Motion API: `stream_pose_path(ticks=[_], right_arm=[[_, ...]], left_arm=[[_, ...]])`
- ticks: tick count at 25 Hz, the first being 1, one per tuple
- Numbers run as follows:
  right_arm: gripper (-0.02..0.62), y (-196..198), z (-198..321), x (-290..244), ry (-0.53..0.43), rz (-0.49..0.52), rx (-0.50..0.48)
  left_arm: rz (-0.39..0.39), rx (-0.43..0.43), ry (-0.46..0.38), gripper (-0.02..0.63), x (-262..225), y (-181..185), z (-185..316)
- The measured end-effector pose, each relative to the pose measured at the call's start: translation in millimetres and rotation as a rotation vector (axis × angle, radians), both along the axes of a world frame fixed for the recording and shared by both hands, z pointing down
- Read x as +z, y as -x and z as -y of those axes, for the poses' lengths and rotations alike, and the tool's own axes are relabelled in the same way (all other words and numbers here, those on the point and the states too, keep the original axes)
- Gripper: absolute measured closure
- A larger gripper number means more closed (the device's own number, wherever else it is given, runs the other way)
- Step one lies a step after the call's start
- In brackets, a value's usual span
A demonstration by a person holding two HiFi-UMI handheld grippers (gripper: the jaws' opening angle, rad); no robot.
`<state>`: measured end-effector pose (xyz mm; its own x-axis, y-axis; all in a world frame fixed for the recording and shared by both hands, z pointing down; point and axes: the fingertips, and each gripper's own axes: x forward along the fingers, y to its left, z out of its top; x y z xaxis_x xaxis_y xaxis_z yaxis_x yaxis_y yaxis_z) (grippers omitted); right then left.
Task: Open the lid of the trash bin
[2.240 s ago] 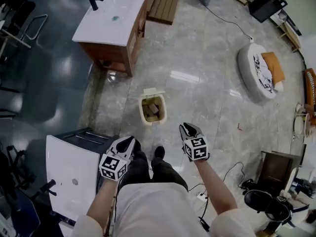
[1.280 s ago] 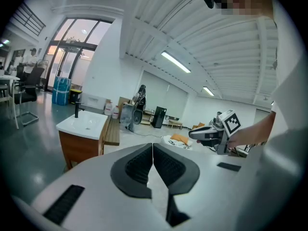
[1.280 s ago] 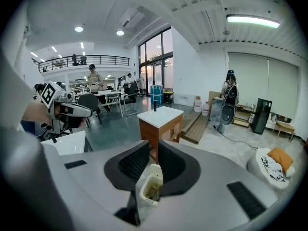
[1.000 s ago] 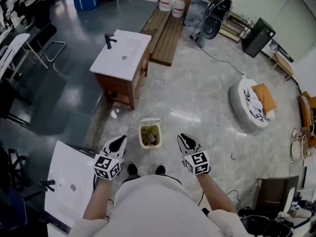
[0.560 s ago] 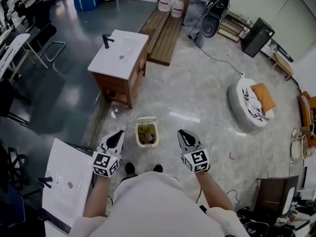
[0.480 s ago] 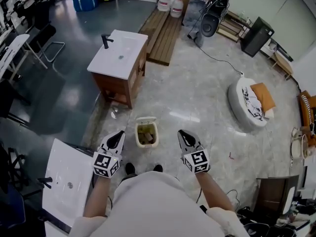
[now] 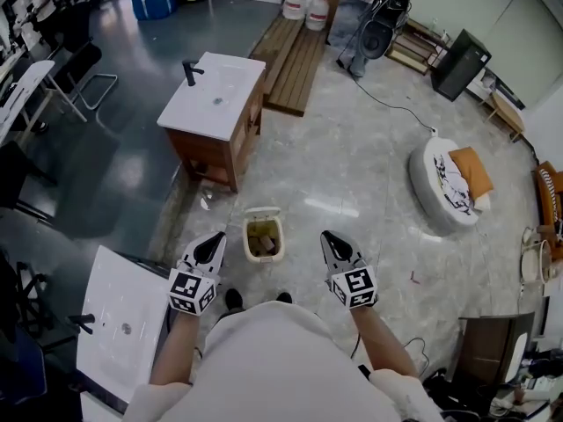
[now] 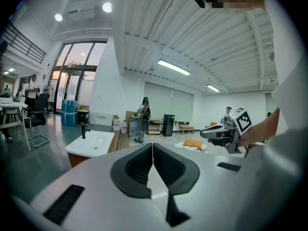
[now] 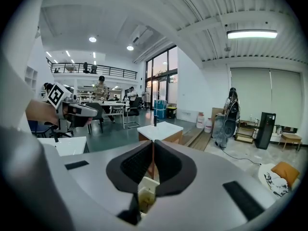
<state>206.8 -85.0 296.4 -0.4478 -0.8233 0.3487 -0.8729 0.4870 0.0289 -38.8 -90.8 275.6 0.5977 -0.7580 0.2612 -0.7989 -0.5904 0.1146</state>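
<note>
A small cream trash bin [image 7: 263, 239] stands on the marble floor just in front of the person's feet. Its lid is tipped up at the far edge, and brown rubbish shows inside. In the head view my left gripper [image 7: 215, 238] hangs to the bin's left and my right gripper [image 7: 328, 236] to its right, both well above the floor and apart from the bin. Both are shut on nothing. In the right gripper view the shut jaws [image 9: 153, 144] frame a sliver of the cream bin [image 9: 144, 192]. The left gripper view [image 8: 153, 146] looks level across the room.
A wooden vanity with a white sink top [image 7: 214, 99] stands beyond the bin to the left. A white panel [image 7: 123, 319] lies at the near left. A round white cushion bed [image 7: 444, 192] sits to the right. Wooden pallets [image 7: 295, 51] lie at the back.
Since 2.2 s ago the view has risen, so the bin looks smaller and farther off. Over the last second both grippers have hardly moved. The lid stays up throughout.
</note>
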Motion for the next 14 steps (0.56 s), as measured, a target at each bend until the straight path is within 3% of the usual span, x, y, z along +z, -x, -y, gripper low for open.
stream_pose_path(ticks=[14], right_arm=[[0.558,3,14,3,0.011,0.013,0.006]], left_arm=[[0.007,-0.001,0.021,0.588,5,2,9]])
